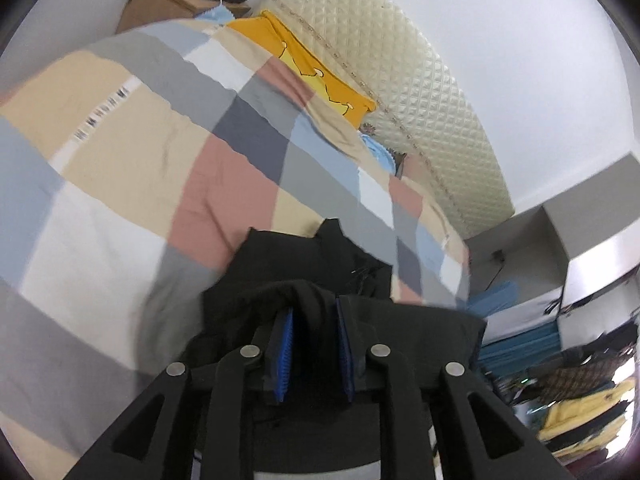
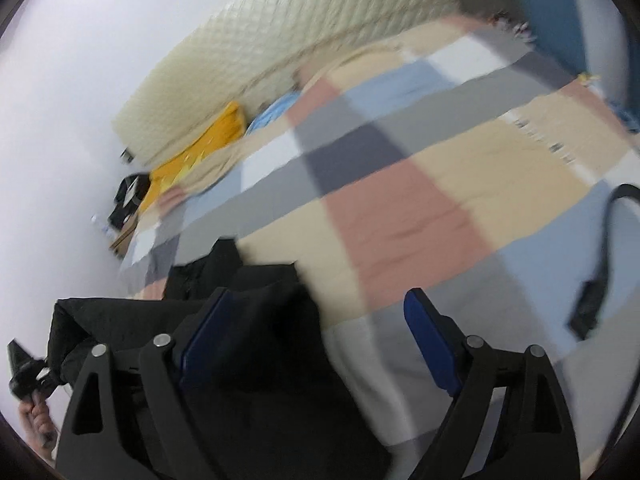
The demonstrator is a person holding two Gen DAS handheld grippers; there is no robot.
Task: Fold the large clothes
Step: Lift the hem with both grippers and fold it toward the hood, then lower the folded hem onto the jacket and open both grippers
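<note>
A black garment [image 1: 320,280] lies at the near edge of a bed with a checked cover [image 1: 140,152]. My left gripper [image 1: 314,320] is shut on a bunched fold of the black garment between its blue pads [image 1: 285,344]. In the right wrist view the same black garment [image 2: 260,344] fills the lower left and drapes over the left blue pad [image 2: 208,332]. My right gripper [image 2: 316,312] stands wide open, its right finger [image 2: 432,340] over the bare checked cover [image 2: 400,200]. The left gripper [image 2: 28,372] and the hand that holds it show at the far left of that view.
A cream quilted headboard [image 1: 420,92] runs along the wall, with an orange pillow [image 1: 316,68] and a blue cloth [image 1: 380,152] against it. A brown nightstand [image 1: 168,4] stands at the far end. Clothes racks [image 1: 580,400] fill the right. A black cable [image 2: 600,260] hangs at right.
</note>
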